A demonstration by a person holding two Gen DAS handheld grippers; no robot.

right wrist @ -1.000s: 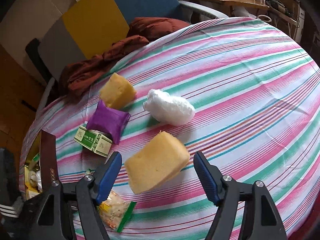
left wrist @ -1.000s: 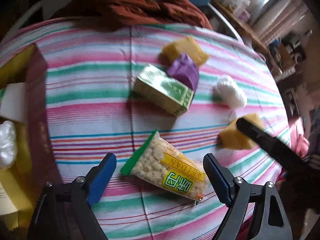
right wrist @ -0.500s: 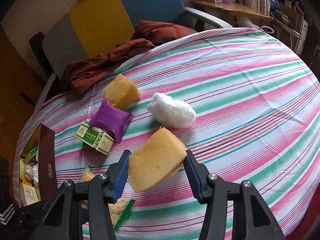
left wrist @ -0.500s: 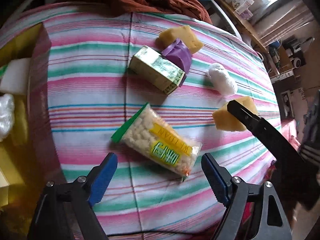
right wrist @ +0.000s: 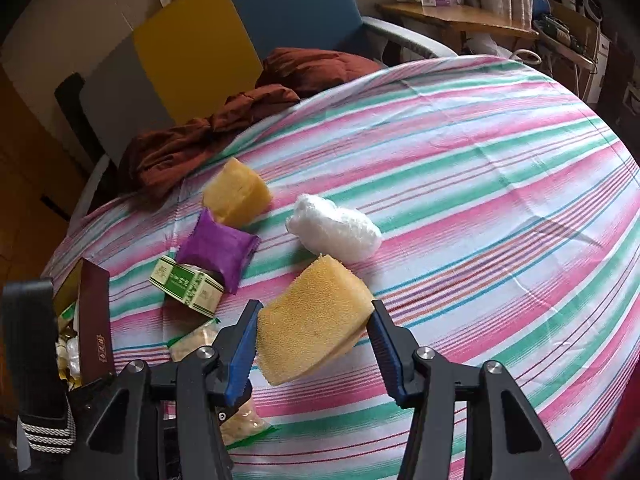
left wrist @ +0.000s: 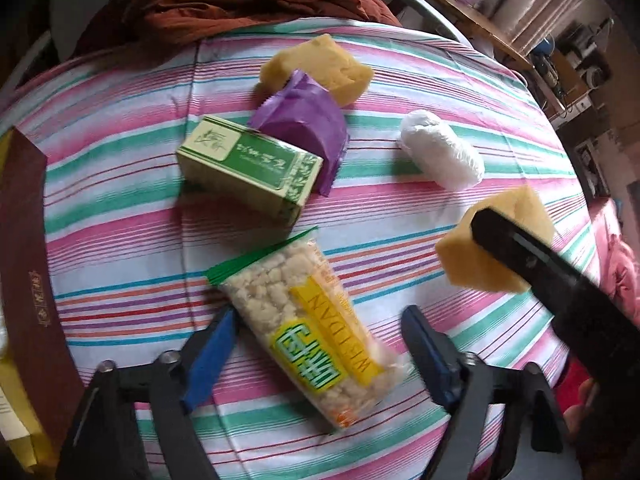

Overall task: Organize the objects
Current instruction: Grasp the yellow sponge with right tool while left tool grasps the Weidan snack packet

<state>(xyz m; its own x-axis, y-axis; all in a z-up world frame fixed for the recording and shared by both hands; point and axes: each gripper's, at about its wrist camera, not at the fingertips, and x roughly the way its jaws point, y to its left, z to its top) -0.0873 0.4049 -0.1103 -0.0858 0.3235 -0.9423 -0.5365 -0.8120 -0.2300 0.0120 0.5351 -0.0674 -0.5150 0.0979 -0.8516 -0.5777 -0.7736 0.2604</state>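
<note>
My right gripper (right wrist: 312, 344) is shut on a yellow sponge block (right wrist: 314, 320) and holds it above the striped tablecloth (right wrist: 480, 184); the sponge also shows in the left wrist view (left wrist: 492, 248). My left gripper (left wrist: 316, 356) is open, its blue fingers on either side of a clear snack bag (left wrist: 308, 332) with a yellow label and green end. Beyond it lie a green box (left wrist: 248, 168), a purple packet (left wrist: 304, 120), a second yellow sponge (left wrist: 316, 68) and a white plastic-wrapped bundle (left wrist: 440, 156).
An open dark-red box (left wrist: 28, 272) with small items inside sits at the table's left edge. A rust-brown cloth (left wrist: 224, 4) lies on a chair at the far side. A wooden shelf (right wrist: 456, 20) stands at the back right.
My right gripper closed on the yellow sponge and lifted it. My left gripper moved forward over the snack bag, so the bag now lies between its fingers.
</note>
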